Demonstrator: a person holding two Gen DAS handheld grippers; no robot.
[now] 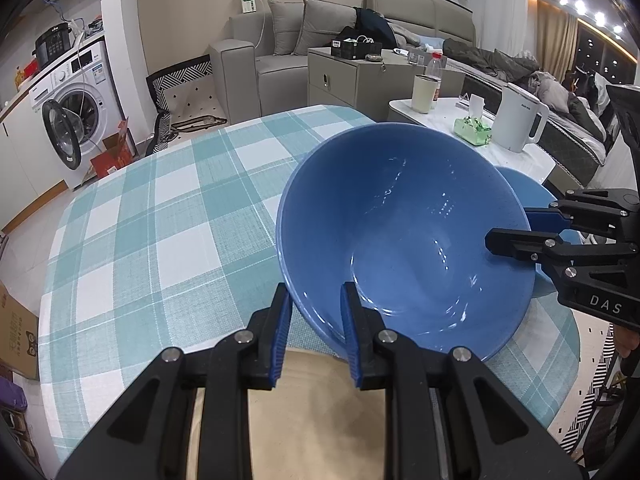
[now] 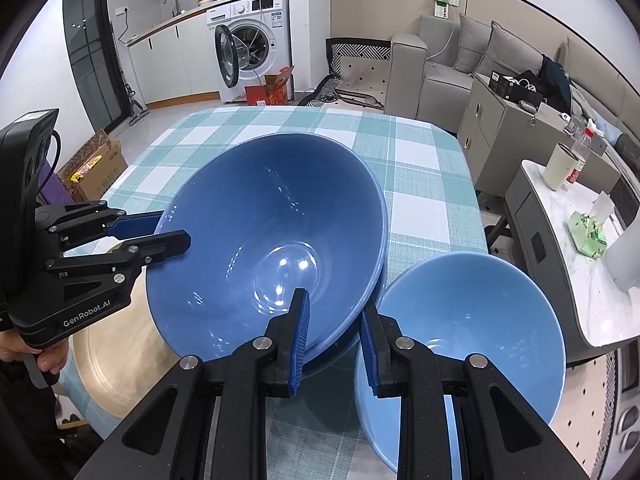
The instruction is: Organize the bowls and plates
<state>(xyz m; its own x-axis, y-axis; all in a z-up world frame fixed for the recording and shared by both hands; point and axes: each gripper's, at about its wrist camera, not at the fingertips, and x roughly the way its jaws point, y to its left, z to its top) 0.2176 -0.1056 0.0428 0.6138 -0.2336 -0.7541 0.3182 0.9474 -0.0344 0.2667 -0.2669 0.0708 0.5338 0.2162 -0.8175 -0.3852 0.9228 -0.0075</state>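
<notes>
— Left gripper?
— Narrow, both pads straddling the big bowl's near rim; bowl tilted above the checked table.
— Right gripper?
— Same, pinching the opposite rim. Small bowl just beside it; tan plate partly beneath.

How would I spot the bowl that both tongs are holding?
Find the table with the teal-and-white checked cloth. Near its front edge sits the large dark blue bowl, tilted, with the left tongs and the right tongs each astride its rim. The paler, smaller light blue bowl beside it is ungripped.
</notes>
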